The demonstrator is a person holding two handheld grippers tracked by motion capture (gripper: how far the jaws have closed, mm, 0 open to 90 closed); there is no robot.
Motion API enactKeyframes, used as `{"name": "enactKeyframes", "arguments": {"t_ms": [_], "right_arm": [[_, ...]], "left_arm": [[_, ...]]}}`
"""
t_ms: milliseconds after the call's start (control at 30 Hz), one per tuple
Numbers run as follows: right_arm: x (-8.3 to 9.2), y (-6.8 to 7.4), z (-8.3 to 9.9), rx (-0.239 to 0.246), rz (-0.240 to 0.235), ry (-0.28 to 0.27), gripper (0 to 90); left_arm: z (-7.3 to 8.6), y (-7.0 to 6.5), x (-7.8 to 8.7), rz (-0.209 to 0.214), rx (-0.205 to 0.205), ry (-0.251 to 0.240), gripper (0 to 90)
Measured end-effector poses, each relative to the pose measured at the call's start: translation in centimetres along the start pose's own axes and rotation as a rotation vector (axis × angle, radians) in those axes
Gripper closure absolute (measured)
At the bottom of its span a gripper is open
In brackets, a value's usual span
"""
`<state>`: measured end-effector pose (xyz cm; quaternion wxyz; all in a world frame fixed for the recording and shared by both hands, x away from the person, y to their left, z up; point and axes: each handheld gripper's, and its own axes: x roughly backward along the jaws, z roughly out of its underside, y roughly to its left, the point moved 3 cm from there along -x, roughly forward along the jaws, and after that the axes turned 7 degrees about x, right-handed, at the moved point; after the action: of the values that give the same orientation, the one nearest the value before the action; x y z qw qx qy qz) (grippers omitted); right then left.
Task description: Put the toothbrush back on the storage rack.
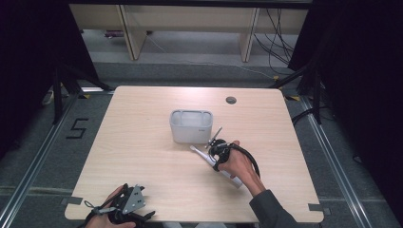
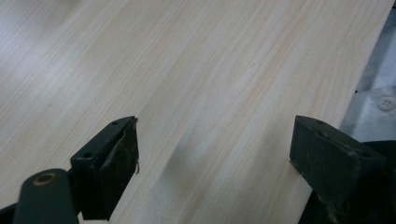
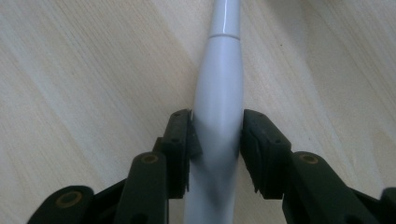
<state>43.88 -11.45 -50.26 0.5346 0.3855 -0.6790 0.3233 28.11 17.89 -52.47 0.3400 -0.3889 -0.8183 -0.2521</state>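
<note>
A white toothbrush-like handle [image 1: 232,180] lies slantwise on the wooden table [image 1: 142,156], just in front of a grey bin [image 1: 191,126]. My right gripper [image 1: 216,154] is over its middle. In the right gripper view the tapering white handle [image 3: 219,79] runs up between the two black jaws, and my right gripper [image 3: 217,140] has both pads pressed against its sides. My left gripper [image 1: 127,211] rests near the table's front left edge. Its jaws stand wide apart over bare wood, so my left gripper [image 2: 215,154] is open and holds nothing.
The grey bin is rectangular with an open top and stands near the table's middle. A round cable hole [image 1: 231,100] sits at the back right. Shelving legs and cables stand on the floor beyond the far edge.
</note>
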Motion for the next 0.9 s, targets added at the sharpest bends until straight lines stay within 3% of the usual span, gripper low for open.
{"name": "enactKeyframes", "arguments": {"t_ms": [33, 100, 500, 533, 600, 633, 667, 800, 867, 900], "right_arm": [[-0.1, -0.2, 0.0, 0.02, 0.002, -0.002, 63.9], [-0.2, 0.0, -0.1, 0.005, 0.002, 0.016, 64.7], [-0.4, 0.0, -0.5, 0.055, -0.01, 0.092, 66.0], [-0.4, 0.0, -0.6, 0.051, -0.012, 0.099, 66.0], [-0.4, 0.0, -0.6, 0.059, -0.021, 0.11, 66.0], [-0.5, -0.1, -0.6, 0.065, -0.024, 0.111, 66.0], [-0.5, -0.1, -0.7, 0.064, -0.024, 0.118, 65.9], [-0.5, 0.1, -1.0, 0.054, -0.045, 0.146, 66.0], [-0.4, 0.1, -1.1, 0.061, -0.022, 0.162, 66.0], [-0.6, 0.2, -1.1, 0.052, -0.05, 0.148, 66.1]], "left_arm": [[0.0, 0.0, 0.0, 0.0, 0.0, -0.001, 15.3], [0.0, 0.0, 0.0, -0.005, 0.004, -0.007, 15.3], [0.0, 0.0, 0.0, -0.001, -0.006, 0.001, 15.3], [0.0, -0.1, -0.1, 0.0, 0.009, -0.01, 15.3], [0.0, 0.0, 0.0, 0.002, 0.0, -0.001, 15.3], [-0.1, 0.0, 0.2, 0.025, -0.005, 0.023, 15.3], [0.0, -0.1, 0.1, -0.003, -0.004, 0.006, 15.3], [0.0, 0.0, 0.0, 0.0, -0.003, 0.005, 15.3], [0.0, -0.1, 0.1, 0.0, -0.004, 0.007, 15.3], [0.0, -0.1, 0.0, -0.013, -0.002, 0.004, 15.3]]}}
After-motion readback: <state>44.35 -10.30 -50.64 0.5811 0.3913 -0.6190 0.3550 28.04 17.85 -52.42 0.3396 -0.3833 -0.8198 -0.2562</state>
